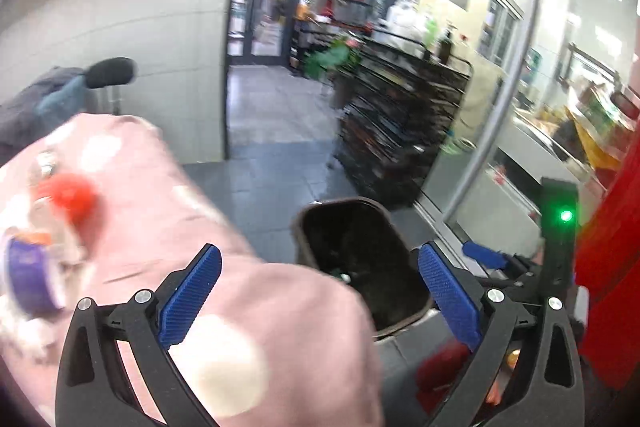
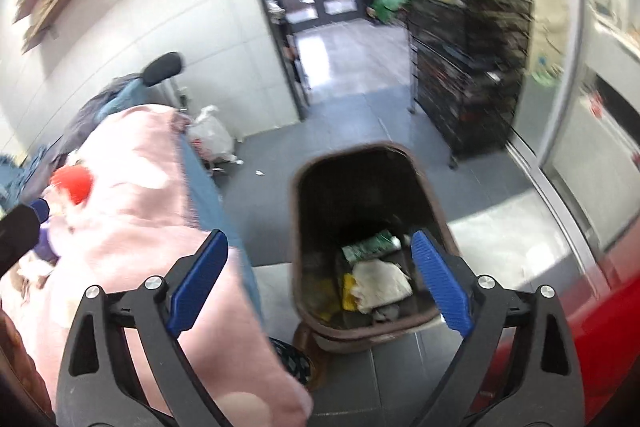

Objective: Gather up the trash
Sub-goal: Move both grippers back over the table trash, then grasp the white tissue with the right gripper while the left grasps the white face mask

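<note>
Both grippers are held above the brown trash bin (image 2: pixel 360 227). The left gripper (image 1: pixel 320 291) is spread wide, nothing between its pads. The right gripper (image 2: pixel 320 283) is likewise spread and empty. A crumpled white wrapper (image 2: pixel 382 285), a green packet (image 2: pixel 366 245) and yellow scraps are seen inside the bin. On the pink cloth (image 1: pixel 248 307), a red-capped bottle (image 1: pixel 66 203) and purple tape roll (image 1: pixel 30 275) are left uncollected. Task judged partly done.

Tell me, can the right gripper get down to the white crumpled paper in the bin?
Probably yes. The right gripper is open and empty above the bin, which has no lid, and the white paper lies uncovered inside.
</note>
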`<state>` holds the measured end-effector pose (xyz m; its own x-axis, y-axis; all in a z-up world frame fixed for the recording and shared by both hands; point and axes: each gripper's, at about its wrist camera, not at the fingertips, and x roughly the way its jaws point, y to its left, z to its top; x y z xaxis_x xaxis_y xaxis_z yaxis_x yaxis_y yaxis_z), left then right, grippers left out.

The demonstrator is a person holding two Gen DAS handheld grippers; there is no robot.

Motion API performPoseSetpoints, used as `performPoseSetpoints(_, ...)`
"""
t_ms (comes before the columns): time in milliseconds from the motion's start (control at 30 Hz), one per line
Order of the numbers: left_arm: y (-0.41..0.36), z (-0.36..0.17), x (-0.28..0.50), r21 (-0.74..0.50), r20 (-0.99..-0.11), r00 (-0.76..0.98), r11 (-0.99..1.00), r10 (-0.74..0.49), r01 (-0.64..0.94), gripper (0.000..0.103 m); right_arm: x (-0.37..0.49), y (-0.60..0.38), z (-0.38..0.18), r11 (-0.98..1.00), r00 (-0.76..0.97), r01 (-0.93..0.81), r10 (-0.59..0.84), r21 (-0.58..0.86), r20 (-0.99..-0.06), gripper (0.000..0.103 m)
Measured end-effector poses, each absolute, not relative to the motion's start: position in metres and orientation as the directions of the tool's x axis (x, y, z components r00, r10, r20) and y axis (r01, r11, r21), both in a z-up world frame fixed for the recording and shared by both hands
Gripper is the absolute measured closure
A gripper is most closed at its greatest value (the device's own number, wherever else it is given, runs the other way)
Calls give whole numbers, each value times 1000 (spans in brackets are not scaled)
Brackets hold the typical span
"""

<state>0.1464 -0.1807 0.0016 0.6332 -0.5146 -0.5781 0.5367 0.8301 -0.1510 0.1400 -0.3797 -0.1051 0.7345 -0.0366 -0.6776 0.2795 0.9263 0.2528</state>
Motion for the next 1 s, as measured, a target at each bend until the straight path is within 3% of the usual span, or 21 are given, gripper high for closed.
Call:
performPoseSetpoints(400, -50, 10, 131, -56, -537, 812, 970, -229, 236, 6, 178, -279, -67, 953, 714, -81, 261, 293, -650, 11)
performPoseSetpoints(567, 8, 2, 132, -21, -559, 822, 993, -111, 120, 6, 187, -226, -55, 931, 674, -225, 361, 286, -644, 11)
performPoseSetpoints(800, 77, -8, 137, 127, -575, 813, 992, 89, -19, 7, 183, -144, -44, 869, 583, -416, 481, 267, -655, 11)
performPoseSetpoints(1000, 111, -29, 161, 170, -648, 750, 985, 129, -23, 16, 191, -80, -45, 806, 499, -559, 516, 196, -696, 11)
